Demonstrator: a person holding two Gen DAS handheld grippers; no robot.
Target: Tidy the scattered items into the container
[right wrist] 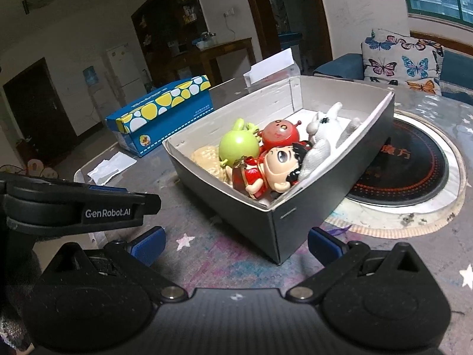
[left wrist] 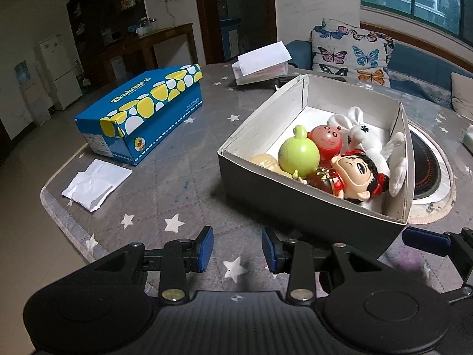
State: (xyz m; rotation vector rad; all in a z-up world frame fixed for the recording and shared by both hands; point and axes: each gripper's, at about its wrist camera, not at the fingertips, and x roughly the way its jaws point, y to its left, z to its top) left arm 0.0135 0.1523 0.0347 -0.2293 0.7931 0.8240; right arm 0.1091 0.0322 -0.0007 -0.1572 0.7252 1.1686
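A grey open box [left wrist: 251, 177] [right wrist: 310, 216] stands on the star-patterned table. Inside lie a green round toy [left wrist: 298, 155] [right wrist: 238, 146], a red round toy [left wrist: 326, 139] [right wrist: 279, 134], a doll in red with black hair [left wrist: 351, 174] [right wrist: 266, 171], a white plush rabbit [left wrist: 369, 136] [right wrist: 328, 130] and a beige toy [left wrist: 264, 161] [right wrist: 207, 158]. My left gripper [left wrist: 237, 250] is open and empty, just before the box's near-left side. My right gripper [right wrist: 235, 244] is open and empty, at the box's near corner.
A blue and yellow shoebox [left wrist: 142, 112] [right wrist: 165, 115] sits at the far left. Crumpled white paper [left wrist: 94, 183] [right wrist: 111, 167] lies near the table's left edge. A tissue box [left wrist: 260, 65] stands at the back. A round black cooktop [right wrist: 414, 165] is set into the table to the right.
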